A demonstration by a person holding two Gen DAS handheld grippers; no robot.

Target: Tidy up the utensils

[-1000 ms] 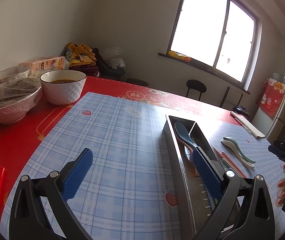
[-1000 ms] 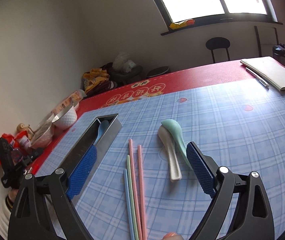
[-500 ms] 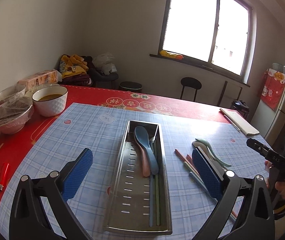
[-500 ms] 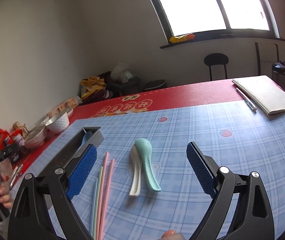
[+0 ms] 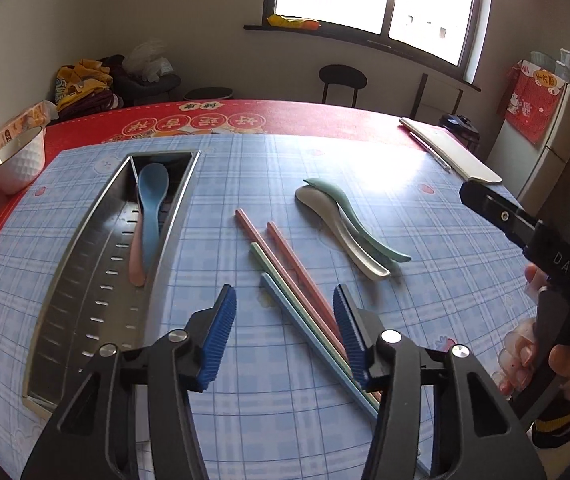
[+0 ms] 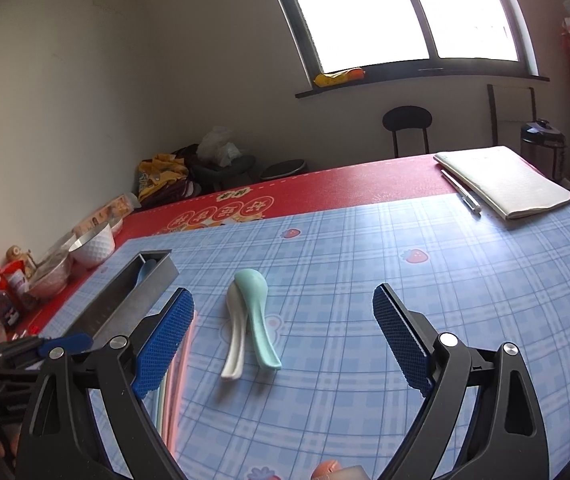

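Several pastel chopsticks [image 5: 297, 280] lie on the blue checked cloth, and my open left gripper [image 5: 285, 308] hovers just above their near ends, straddling them. A steel utensil tray [image 5: 85, 280] to the left holds a blue spoon [image 5: 151, 200] and a pink one. A white spoon [image 5: 337, 228] and a green spoon [image 5: 355, 220] lie together to the right. My right gripper [image 6: 283, 316] is open and empty, with the green spoon [image 6: 255, 308] and white spoon [image 6: 235, 340] between and ahead of its fingers. The tray also shows in the right wrist view [image 6: 125, 300].
A white bowl [image 5: 17, 160] and covered dishes stand at the left table edge. A notebook with a pen [image 6: 505, 184] lies at the far right corner. Chairs and a bin stand beyond the red table edge.
My left gripper has swung right from over the tray to above the chopsticks, and its jaws have narrowed. My right gripper has shifted slightly right, with the spoons staying centred.
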